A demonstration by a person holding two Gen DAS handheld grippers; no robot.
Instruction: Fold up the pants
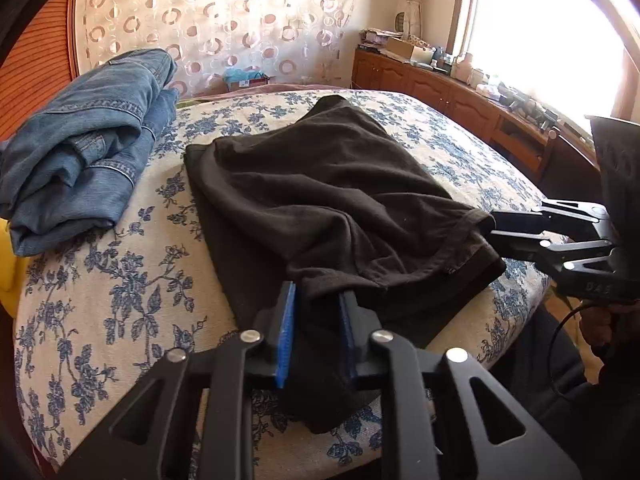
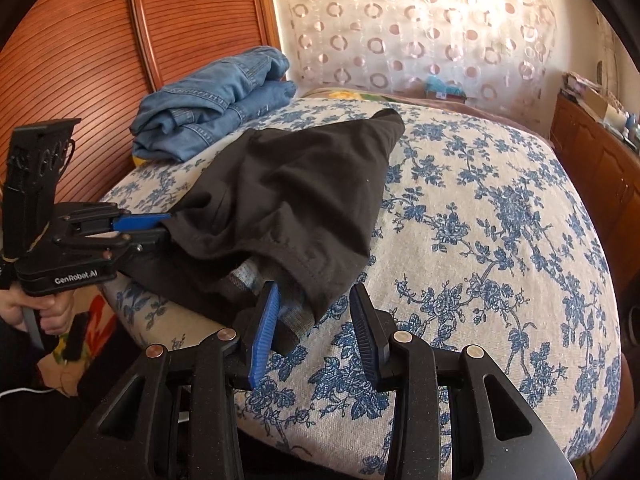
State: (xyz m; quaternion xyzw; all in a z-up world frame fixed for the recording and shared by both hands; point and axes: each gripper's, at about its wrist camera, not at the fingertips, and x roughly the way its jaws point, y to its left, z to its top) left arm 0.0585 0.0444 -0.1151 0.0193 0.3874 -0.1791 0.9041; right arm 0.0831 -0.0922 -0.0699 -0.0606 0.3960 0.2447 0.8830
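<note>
The black pants (image 1: 320, 184) lie on the bed (image 1: 120, 280), near edge at my grippers. My left gripper (image 1: 318, 312) is clamped on the near hem. My right gripper (image 2: 316, 312) stands part open around the other hem corner, pads not pressing. Folded jeans (image 1: 80, 152) rest beyond.

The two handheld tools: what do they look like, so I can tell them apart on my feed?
Both are matte black linkage frames with round silver pivot pins and ribbed blue pads on the fingers. The left tool carries white "GenRobot.AI" lettering on its body and a tall black block on top; a bare hand holds its grip. The right tool shows faint "DAS" lettering and a thin black cable looping beneath.
</note>
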